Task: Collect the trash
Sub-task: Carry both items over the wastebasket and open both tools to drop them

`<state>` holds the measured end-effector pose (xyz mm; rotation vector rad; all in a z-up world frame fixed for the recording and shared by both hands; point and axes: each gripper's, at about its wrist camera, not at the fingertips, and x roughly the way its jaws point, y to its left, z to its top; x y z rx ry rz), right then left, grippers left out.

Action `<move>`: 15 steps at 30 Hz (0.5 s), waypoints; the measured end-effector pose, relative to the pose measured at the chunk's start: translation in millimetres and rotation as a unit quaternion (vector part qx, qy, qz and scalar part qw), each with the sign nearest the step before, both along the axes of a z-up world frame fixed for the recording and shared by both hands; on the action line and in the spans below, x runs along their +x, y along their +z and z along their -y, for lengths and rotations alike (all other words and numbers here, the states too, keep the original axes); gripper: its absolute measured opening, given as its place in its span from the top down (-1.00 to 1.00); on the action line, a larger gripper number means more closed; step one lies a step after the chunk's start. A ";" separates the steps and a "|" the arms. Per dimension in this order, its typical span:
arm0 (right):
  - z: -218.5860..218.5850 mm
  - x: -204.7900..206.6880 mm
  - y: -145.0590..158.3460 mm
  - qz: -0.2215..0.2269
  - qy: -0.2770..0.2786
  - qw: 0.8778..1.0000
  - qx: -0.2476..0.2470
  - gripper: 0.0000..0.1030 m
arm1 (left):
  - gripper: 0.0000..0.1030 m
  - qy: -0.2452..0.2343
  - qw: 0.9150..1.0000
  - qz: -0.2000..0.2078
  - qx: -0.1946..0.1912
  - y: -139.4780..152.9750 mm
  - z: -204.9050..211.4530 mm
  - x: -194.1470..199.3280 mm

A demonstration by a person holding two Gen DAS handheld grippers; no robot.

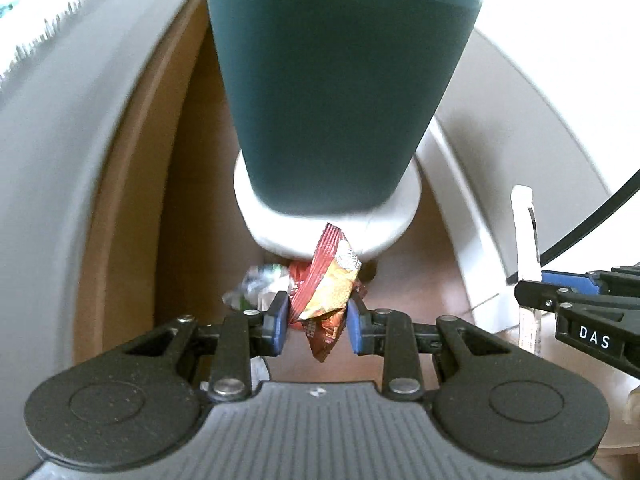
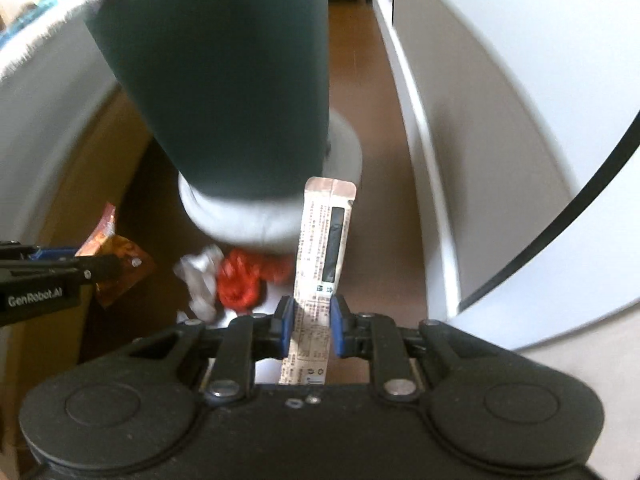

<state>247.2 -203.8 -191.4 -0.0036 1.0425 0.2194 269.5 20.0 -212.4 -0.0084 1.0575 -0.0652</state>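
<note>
Left gripper (image 1: 317, 322) is clamped on a crumpled red-and-yellow snack wrapper (image 1: 328, 288), held in the air just before the dark green waste bin (image 1: 340, 80), which stands on a white base (image 1: 280, 224). Right gripper (image 2: 312, 326) is closed on a long pale stick sachet (image 2: 322, 256), held upright near the same bin. On the brown floor (image 2: 384, 208), crumpled white paper (image 2: 200, 276) and a red wrapper (image 2: 244, 280) are noted, touching each other beside the base.

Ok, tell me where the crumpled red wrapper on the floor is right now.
In the right wrist view the crumpled red wrapper lies on the brown floor, lower centre-left, at the white base of the dark green bin, with crumpled white paper on its left.
</note>
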 end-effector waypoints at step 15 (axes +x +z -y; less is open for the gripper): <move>-13.5 11.2 161.3 0.140 0.027 0.990 0.011 0.65 | 0.45 0.010 0.992 0.126 -0.012 173.2 2.0 2.0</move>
